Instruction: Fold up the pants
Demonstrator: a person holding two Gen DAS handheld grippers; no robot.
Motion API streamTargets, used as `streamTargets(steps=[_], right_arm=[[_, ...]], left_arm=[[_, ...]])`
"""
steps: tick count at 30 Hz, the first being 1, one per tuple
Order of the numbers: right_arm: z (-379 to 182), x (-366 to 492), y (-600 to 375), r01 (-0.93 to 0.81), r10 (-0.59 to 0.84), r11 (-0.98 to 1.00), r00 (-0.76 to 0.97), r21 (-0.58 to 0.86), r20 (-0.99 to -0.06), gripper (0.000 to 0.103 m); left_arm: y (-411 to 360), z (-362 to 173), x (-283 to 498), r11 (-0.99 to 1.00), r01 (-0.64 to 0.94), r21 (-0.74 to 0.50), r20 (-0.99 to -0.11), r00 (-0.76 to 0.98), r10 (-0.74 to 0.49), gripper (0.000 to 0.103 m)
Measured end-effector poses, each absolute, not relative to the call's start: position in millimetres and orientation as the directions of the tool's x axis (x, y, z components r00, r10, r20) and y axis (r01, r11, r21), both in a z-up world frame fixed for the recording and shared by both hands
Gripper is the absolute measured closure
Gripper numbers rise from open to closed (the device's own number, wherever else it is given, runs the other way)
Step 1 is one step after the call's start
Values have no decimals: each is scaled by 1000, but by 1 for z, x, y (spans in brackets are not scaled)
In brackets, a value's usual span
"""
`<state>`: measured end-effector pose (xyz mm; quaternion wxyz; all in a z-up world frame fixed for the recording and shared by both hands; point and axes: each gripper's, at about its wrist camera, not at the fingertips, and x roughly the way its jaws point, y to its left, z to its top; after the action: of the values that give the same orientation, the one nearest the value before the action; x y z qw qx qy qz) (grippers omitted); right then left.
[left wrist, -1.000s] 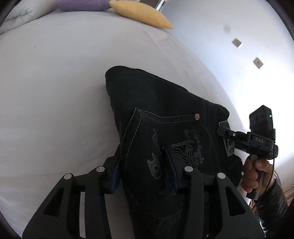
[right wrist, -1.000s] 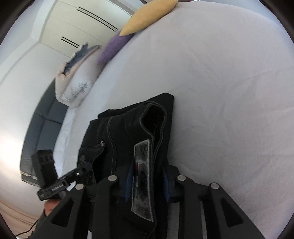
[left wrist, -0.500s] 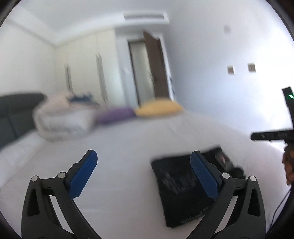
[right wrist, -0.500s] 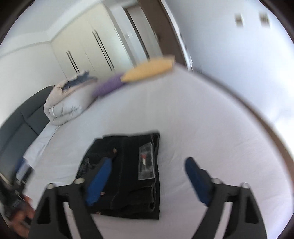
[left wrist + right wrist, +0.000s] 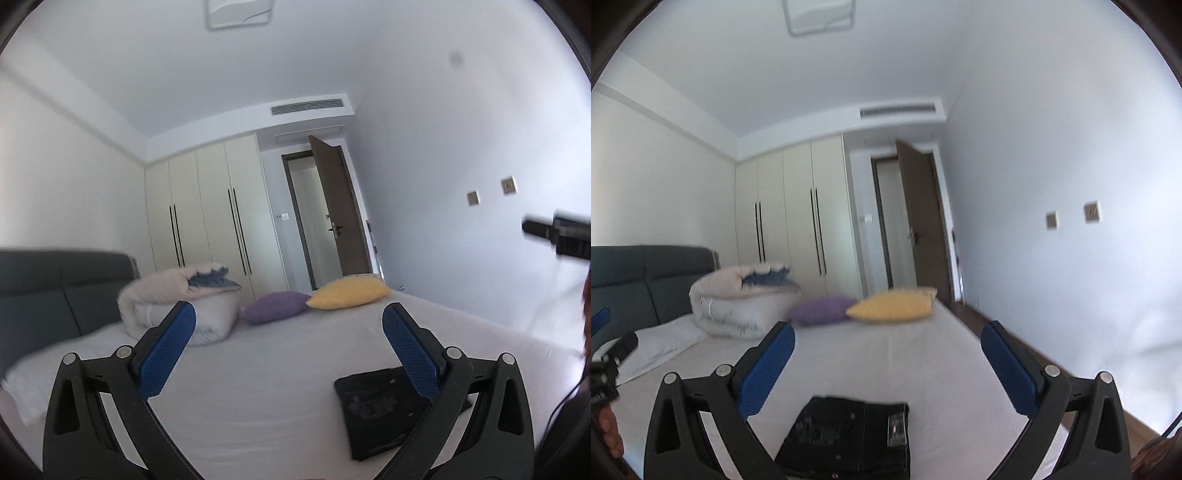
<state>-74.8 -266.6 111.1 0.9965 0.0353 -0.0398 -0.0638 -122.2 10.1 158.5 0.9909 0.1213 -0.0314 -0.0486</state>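
**Folded pants rest on the bed as both tools hang clear**

The black pants (image 5: 849, 439) lie in a compact fold on the white bed (image 5: 923, 354), near its closest edge. Your left hand-held gripper (image 5: 288, 350) and right hand-held gripper (image 5: 886, 365) gape wide, holding nothing. A careless dip could snag and undo the fold. Bare sheet stretches ahead toward the yellow pillow (image 5: 890, 308).

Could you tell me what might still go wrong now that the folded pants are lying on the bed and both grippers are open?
1. The black pants lie near the bed's close edge, so a knock could push them off.
2. The open left gripper and right gripper have nothing between their jaws, but swinging low could snag the fold.
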Motion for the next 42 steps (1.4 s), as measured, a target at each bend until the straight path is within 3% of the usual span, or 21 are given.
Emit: streamTargets(steps=[8,10,15,21,34,42], right_arm=[[122,-108,-256,136,-139,990,987,44,82,0],[121,-103,-257,139,-142,988,989,59,35,0],[103,-67,-255,151,-133,983,978,105,-164,0],[54,-32,-244,164,-121,983,917,82,-379,0],[1,-17,-236,174,-135,985,832,21,-539,0],[-10,-13,-236,169,-131,986,812,15,-568,0]], left_arm=[[0,147,-128,954,43,296,-71,997,-23,0],[-2,140,-120,957,48,285,-121,993,-13,0],[-2,101,-82,979,53,196,-360,933,22,0],[-3,56,-50,992,74,102,-535,845,-8,0],[-4,8,-9,997,73,14,-643,765,-47,0],[-6,-5,0,998,65,9,-672,739,-42,0]])
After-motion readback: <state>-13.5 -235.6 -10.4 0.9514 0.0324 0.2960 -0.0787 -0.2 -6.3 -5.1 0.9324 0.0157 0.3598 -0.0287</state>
